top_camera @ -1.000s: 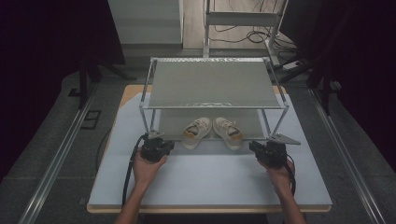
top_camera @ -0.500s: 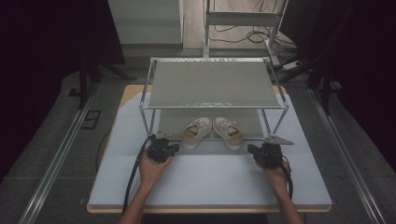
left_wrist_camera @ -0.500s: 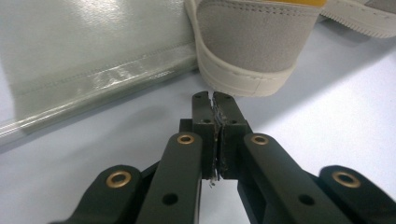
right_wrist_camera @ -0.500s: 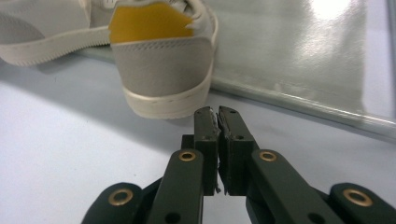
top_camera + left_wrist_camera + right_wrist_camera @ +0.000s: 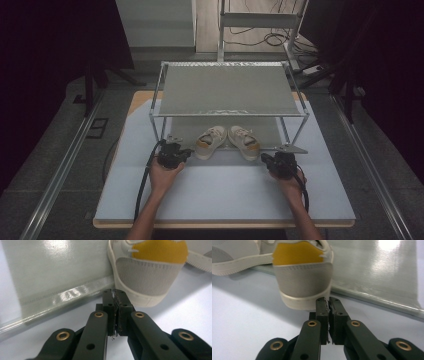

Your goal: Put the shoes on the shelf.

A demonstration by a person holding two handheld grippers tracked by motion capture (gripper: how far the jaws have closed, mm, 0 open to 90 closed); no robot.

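Right now your left gripper [image 5: 181,152] sits low on the pale table [image 5: 225,192], just in front of the left shoe [image 5: 210,142] — its jaws are pressed together with nothing between them, as the left gripper view makes plain. From that gripper's camera the tips [image 5: 115,293] point at the grey heel of the shoe [image 5: 147,277], close to its cream sole but not clearly touching it; a yellow patch sits above the grey band.

Your right gripper [image 5: 274,161] rests on the table near the right shoe [image 5: 244,142], and its jaws are also closed tight on nothing. In the right gripper view the tips [image 5: 327,301] lie just short of that shoe's heel [image 5: 303,275], with the other shoe's sole [image 5: 239,260] showing at the upper left.

Both shoes stand side by side under the metal rack [image 5: 227,92], heels towards you and toes angled together, on a shiny grey mat [image 5: 270,131] that runs back beneath the rack's shelf. The mat's stitched front edge [image 5: 57,300] crosses the left gripper view behind the jaws — the same edge [image 5: 377,301] appears in the right gripper view. Your left hand [image 5: 164,175] and right hand [image 5: 290,182] hold the grippers from behind, well apart, with a dark cable [image 5: 142,187] trailing back from the left one.
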